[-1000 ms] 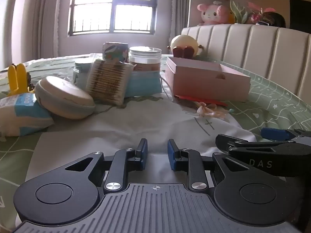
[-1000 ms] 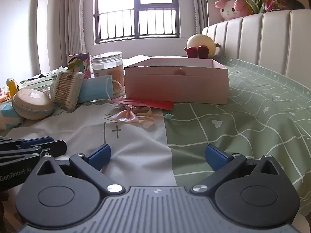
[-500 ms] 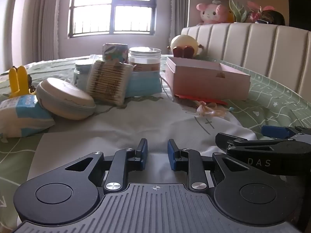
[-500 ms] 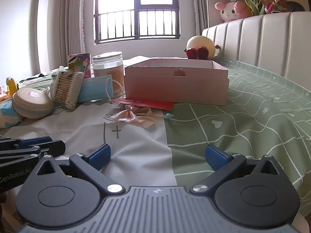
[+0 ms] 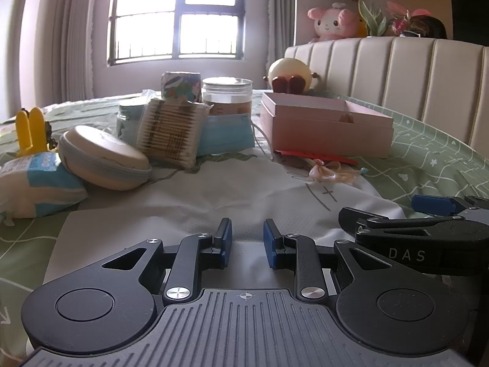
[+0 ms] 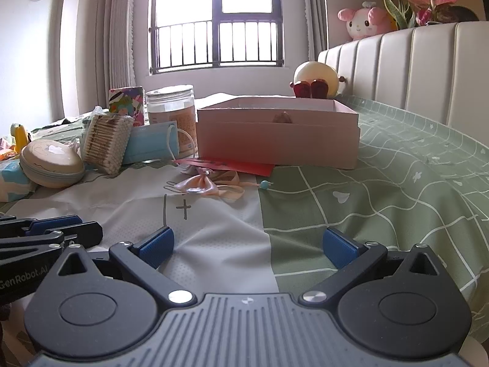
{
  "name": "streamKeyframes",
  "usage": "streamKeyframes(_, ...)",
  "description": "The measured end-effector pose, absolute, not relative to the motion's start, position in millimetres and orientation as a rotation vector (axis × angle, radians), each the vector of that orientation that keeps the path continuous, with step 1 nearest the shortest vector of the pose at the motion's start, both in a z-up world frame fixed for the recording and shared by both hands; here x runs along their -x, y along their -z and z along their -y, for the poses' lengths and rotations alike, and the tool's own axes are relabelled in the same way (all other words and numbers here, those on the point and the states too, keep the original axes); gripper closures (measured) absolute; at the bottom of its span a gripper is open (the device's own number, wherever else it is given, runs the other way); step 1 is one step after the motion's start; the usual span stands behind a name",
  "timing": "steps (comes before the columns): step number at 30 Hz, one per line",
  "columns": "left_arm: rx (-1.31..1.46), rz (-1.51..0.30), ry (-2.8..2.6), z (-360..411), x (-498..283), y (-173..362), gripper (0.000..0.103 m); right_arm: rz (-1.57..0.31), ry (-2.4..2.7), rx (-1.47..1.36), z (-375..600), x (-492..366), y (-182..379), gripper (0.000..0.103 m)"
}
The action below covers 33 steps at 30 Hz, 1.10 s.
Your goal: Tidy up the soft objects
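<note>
Both grippers rest low over the bed (image 6: 397, 189), side by side, pointing toward the window.

Left gripper (image 5: 247, 243): jaws a narrow gap apart, nothing between them, over the white sheet (image 5: 189, 202) spread on the green checked bedcover.

Right gripper (image 6: 247, 244): jaws wide apart, empty, straddling the edge where the white sheet meets the green cover.

Soft objects, all ahead of the grippers and untouched:
- pink satin bow (image 6: 204, 185), on the white sheet just in front of the pink box (image 6: 275, 140), beside a red card (image 6: 244, 166).
- blue face mask (image 6: 151, 146), propped against a clear jar (image 6: 171, 113).
- packet of cotton swabs (image 5: 171, 131), leaning just left of the mask.
- round beige zip case (image 5: 104, 157), tilted against a white-and-blue soft pack (image 5: 33, 186) at far left.

The pink box stands open; its contents are too small to make out.
</note>
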<state>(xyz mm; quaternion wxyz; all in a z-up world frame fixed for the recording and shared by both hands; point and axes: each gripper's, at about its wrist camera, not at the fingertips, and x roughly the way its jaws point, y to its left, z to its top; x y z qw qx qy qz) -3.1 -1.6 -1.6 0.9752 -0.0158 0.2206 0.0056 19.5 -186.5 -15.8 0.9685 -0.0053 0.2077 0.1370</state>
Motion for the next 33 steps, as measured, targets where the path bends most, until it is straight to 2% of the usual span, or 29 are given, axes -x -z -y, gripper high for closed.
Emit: streamKeyframes(33, 0.017, -0.435, -0.015, 3.6, 5.3, 2.1, 0.075, -0.418, -0.276, 0.011, 186.7, -20.9, 16.2, 0.0)
